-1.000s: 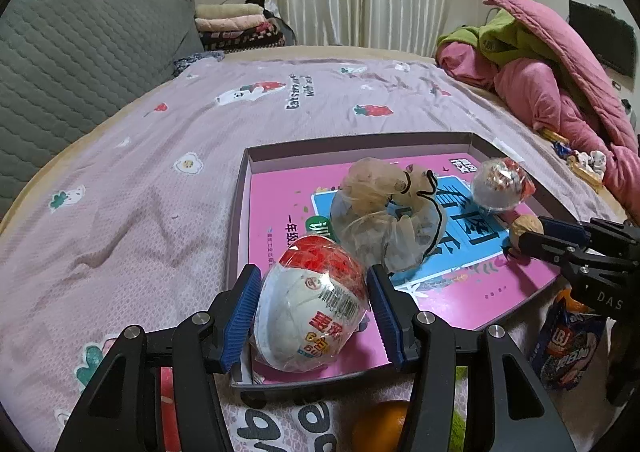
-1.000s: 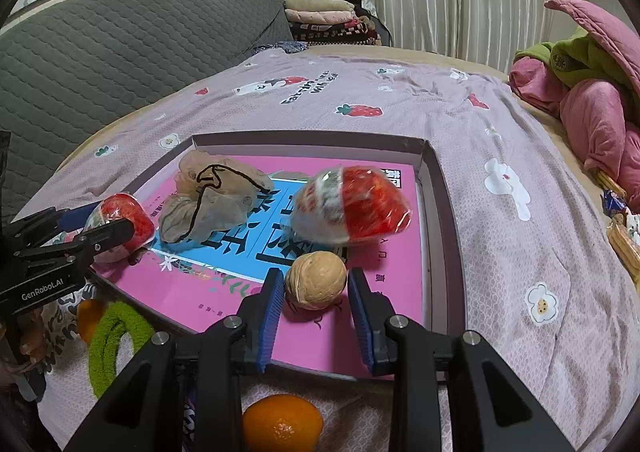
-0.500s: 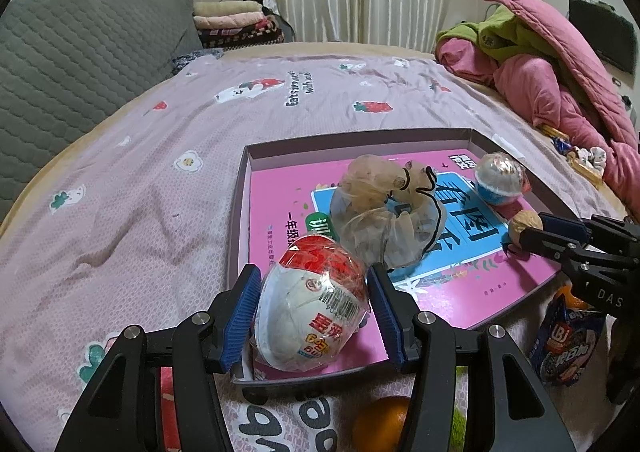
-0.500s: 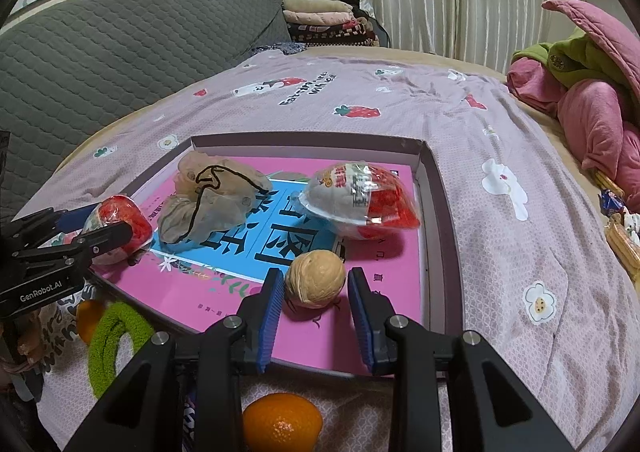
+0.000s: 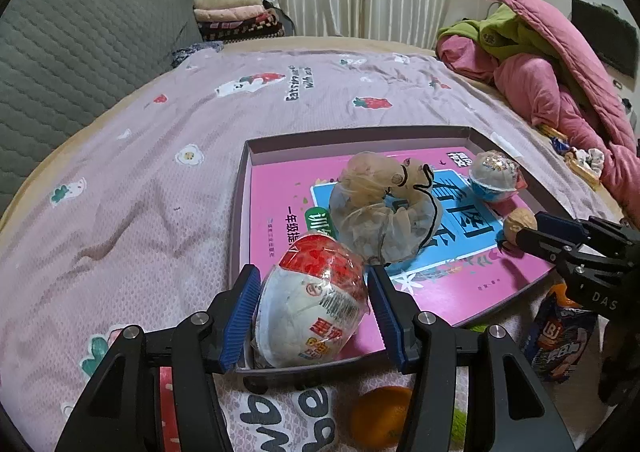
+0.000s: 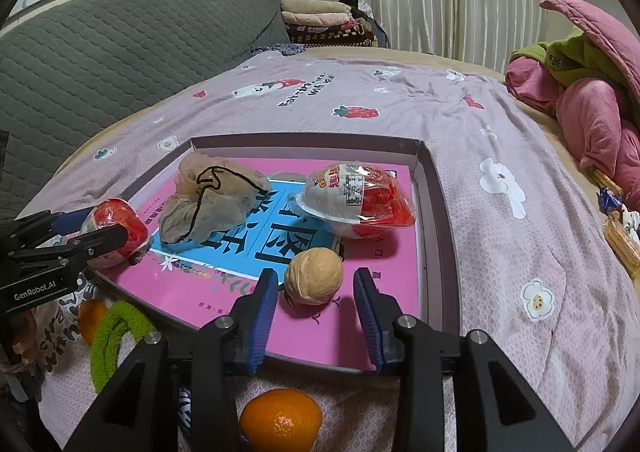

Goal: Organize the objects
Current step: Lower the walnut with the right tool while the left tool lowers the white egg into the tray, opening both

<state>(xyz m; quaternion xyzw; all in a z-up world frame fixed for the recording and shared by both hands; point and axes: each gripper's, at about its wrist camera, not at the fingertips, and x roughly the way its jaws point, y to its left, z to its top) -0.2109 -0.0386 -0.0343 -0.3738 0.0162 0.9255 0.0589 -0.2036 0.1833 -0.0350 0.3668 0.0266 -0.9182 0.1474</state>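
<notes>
While the right gripper [image 6: 315,302] points down over the near edge of the tray [image 6: 438,236], its blue pads [image 6: 262,314] are opening, and the walnut [image 6: 314,275] sits on the pink book [image 6: 360,332] between them with a visible gap on each side, so nothing is clamped. Just beyond the walnut, slightly to that gripper's right, a second wrapped cup [image 6: 354,197] lies on its side on the book. Farther ahead and to the left lies the mesh pouch [image 6: 212,197] with a black cord. Below the right gripper, outside the tray on the bedsheet [image 6: 520,155], is an orange [image 6: 280,420]; a green loop [image 6: 114,340] lies to the lower left.

The left gripper [image 5: 314,310] stands at the tray's near left corner with its jaws fairly wide, pressed on both flanks of the red-and-white wrapped cup [image 5: 314,302], which it holds at the tray's rim. Directly ahead of it is the mesh pouch; the second wrapped cup and the walnut lie farther ahead to its right. To its lower right, outside the tray, a blue snack packet [image 5: 560,336] rests on the sheet.
</notes>
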